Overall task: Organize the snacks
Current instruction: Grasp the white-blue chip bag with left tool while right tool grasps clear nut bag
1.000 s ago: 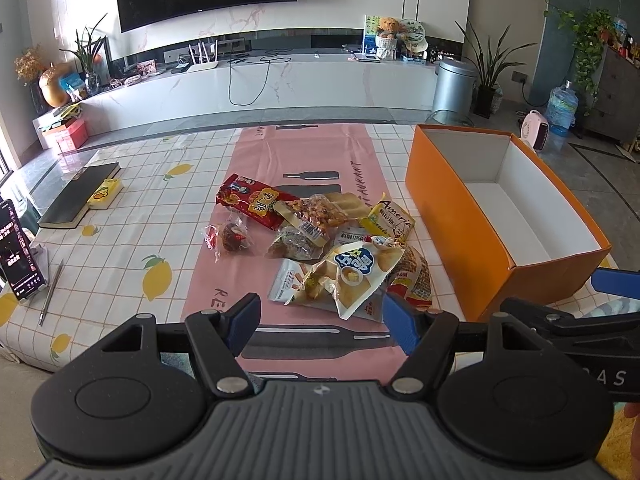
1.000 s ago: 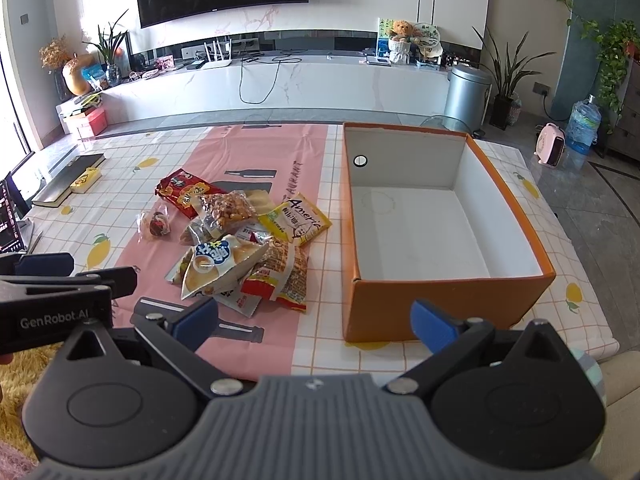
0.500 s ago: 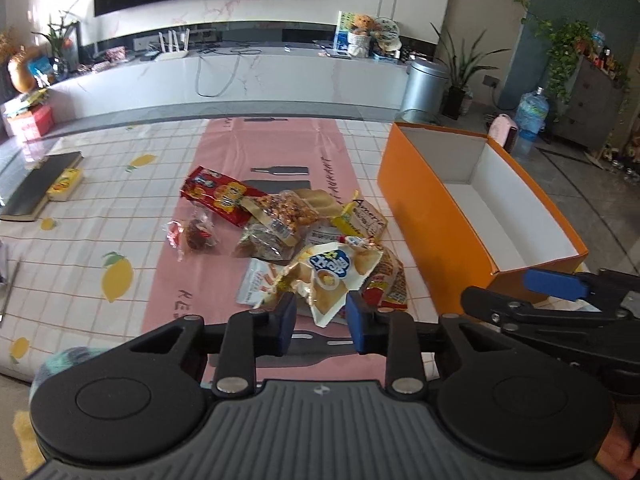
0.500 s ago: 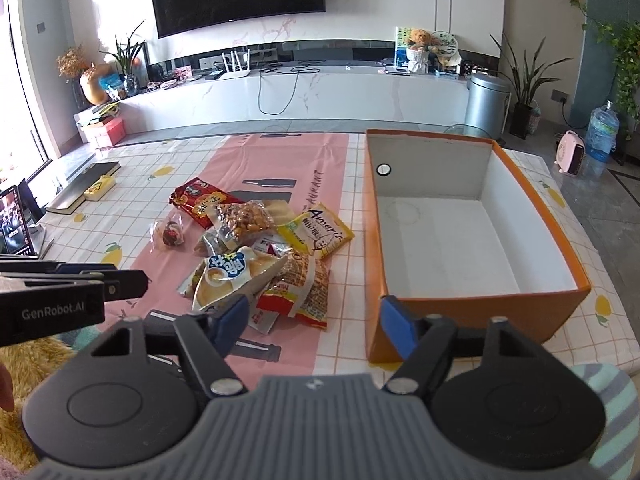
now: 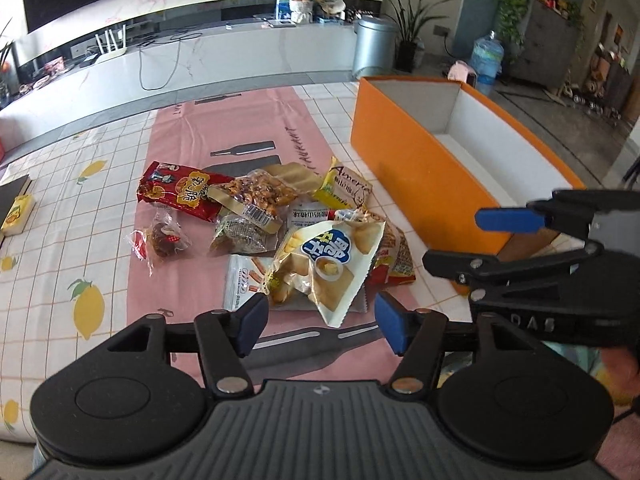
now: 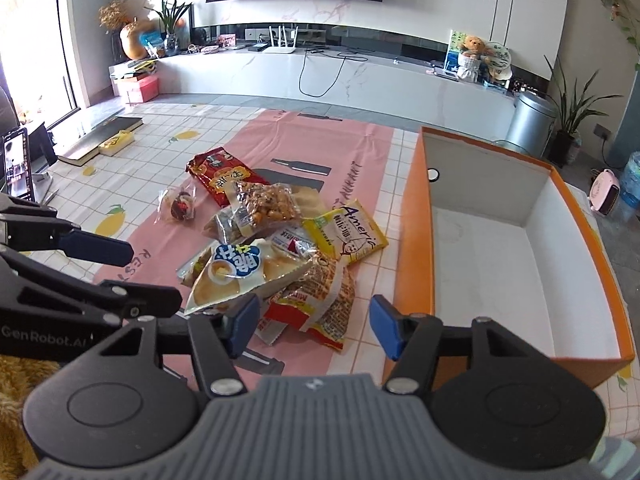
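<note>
Left gripper: jaws apart and opening, nothing between the pads; it hangs just short of the white chip bag at the near edge of the snack pile.

Right gripper: jaws apart but closing, empty; its left pad sits close to the same bag's corner, contact not clear. Below it lies a red-and-yellow packet.

Step in hand, as I judge it: approach for the first pick. No snack lifted, orange box bare inside, so the task is barely begun.

Next move calls for one gripper to drop onto a bag edge and pinch it, then carry it right into the box beside the pile; the other should stay clear.

Hard to read: packets overlap, lower ones mostly covered. Box's near corner cut off behind the right gripper. Table edges run out of view.
</note>
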Available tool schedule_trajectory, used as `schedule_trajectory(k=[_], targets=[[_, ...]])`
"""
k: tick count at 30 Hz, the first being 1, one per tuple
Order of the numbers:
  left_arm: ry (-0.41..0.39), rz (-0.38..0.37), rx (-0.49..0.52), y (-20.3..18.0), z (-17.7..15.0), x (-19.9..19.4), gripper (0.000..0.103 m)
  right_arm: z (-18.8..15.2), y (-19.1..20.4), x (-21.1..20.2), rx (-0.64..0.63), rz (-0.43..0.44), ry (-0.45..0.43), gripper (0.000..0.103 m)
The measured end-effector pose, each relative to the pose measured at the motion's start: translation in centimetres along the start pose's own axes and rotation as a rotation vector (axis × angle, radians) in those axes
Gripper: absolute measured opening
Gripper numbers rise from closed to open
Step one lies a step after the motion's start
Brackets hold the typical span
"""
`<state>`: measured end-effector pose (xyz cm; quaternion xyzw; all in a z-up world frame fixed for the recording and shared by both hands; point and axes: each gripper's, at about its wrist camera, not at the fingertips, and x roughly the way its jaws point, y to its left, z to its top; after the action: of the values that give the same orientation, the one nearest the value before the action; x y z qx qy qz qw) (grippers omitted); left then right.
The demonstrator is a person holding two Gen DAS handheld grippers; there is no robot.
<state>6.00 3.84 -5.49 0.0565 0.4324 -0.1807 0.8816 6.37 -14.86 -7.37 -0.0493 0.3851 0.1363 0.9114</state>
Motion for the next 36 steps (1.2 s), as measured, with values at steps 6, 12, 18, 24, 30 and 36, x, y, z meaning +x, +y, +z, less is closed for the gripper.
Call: schedule_trajectory(k=[6, 12, 18, 24, 30, 36], targets=[[0.037, 0.001, 0.103, -0.3, 0.6, 2.1, 0.077, 0.8, -0.3, 2.4, -0.047, 0.037, 0.048, 0.052], [0.062, 0.038, 0.221, -1.4, 1.5, 5.1, 0.081, 1.4, -0.8, 4.7, -0.058, 0.067, 0.09, 0.043], [0.089, 0.084, 0.336, -2.8, 1.7, 7.8, 0.082, 2.0, -1.1, 6.2, -0.07, 0.085, 0.126, 0.042], [0.083, 0.181, 0.427, -4.0, 1.4, 9.4, 0.082, 2.3, -0.9, 7.6, -0.087, 0.089, 0.147, 0.042], [0.072, 0.157, 0.362, -2.7, 1.7, 9.2, 0.063, 2.6, -0.8, 8.6, -0.075, 0.084, 0.165, 0.047], [0.096, 0.081, 0.145, 0.5, 2.3, 7.9, 0.044, 3.1, -1.1, 9.3, -0.029, 0.077, 0.167, 0.05]])
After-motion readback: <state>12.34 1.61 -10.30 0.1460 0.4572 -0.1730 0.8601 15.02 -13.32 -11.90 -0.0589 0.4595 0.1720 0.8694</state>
